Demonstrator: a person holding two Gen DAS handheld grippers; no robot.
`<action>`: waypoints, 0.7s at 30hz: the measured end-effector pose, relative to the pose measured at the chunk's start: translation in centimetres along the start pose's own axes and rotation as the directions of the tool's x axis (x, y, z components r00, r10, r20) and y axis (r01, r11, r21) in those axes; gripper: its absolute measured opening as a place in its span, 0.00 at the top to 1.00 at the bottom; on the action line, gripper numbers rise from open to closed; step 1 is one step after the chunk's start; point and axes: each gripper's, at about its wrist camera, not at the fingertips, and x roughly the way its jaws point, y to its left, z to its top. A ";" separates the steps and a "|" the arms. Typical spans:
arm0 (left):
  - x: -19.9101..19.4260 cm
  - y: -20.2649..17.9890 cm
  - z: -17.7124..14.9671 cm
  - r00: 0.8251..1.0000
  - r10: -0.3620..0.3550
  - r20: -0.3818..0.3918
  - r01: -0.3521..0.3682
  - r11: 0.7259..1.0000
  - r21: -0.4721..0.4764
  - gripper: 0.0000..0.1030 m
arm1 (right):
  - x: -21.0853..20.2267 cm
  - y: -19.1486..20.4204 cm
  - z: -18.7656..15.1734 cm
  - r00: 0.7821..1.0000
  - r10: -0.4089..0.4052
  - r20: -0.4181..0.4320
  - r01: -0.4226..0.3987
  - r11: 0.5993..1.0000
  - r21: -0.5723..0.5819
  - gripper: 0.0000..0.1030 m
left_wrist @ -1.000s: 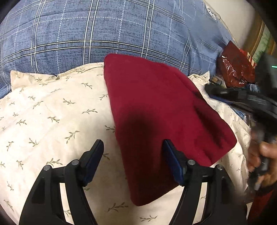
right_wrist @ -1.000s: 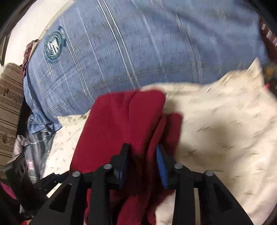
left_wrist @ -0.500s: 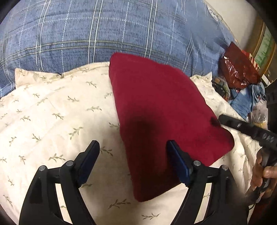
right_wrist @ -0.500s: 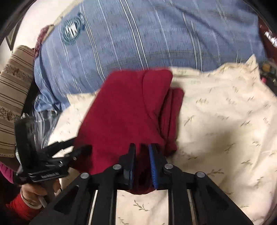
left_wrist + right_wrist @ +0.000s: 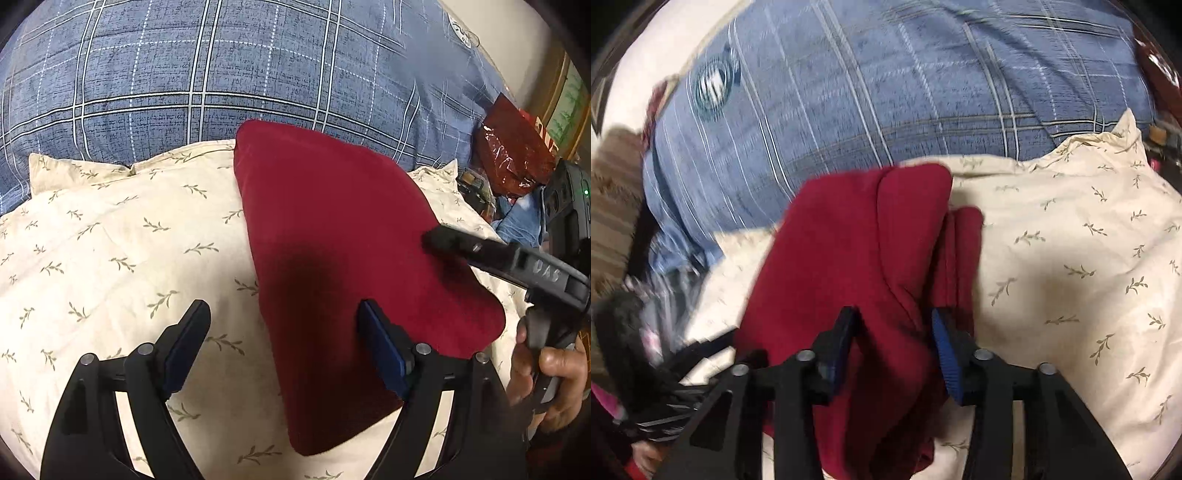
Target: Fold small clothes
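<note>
A folded dark red garment (image 5: 343, 240) lies on a cream leaf-print pillow (image 5: 110, 258). My left gripper (image 5: 282, 310) hovers over the garment's near left edge. Its jaws are opening wide; the right pad is above the cloth, the left above the pillow, and neither grips. In the right wrist view the garment (image 5: 849, 240) shows its stacked folded layers. My right gripper (image 5: 893, 315) straddles a raised fold of it. Those jaws are opening and the pads stand off the cloth. One right finger (image 5: 461, 245) rests over the garment's right side.
A blue plaid duvet (image 5: 221, 74) rises behind the pillow. A red plastic bag (image 5: 513, 155) and blue cloth (image 5: 517, 225) lie at the right. A person's hand (image 5: 546, 369) holds the right gripper. A striped brown cushion (image 5: 613, 206) sits far left.
The right gripper, earlier shut on the red fold, has sunk and opened its jaws off the cloth. The left jaws have widened a little; the left hand has stayed put.
</note>
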 end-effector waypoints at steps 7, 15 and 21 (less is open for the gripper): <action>1.1 1.1 1.4 0.995 -0.100 0.000 0.100 0.994 -0.043 0.15 | 2.4 -2.4 1.4 0.997 0.073 -0.031 -0.070 0.993 0.094 0.24; 4.9 2.8 3.1 0.971 -0.231 -0.054 0.222 0.965 -0.141 0.07 | 5.6 -3.7 2.0 0.985 0.162 -0.052 -0.157 0.984 0.087 0.19; 5.3 2.3 3.3 0.949 -0.310 -0.052 0.300 0.942 -0.151 0.30 | 5.9 -3.0 2.0 0.981 0.190 -0.045 -0.187 0.980 0.065 0.41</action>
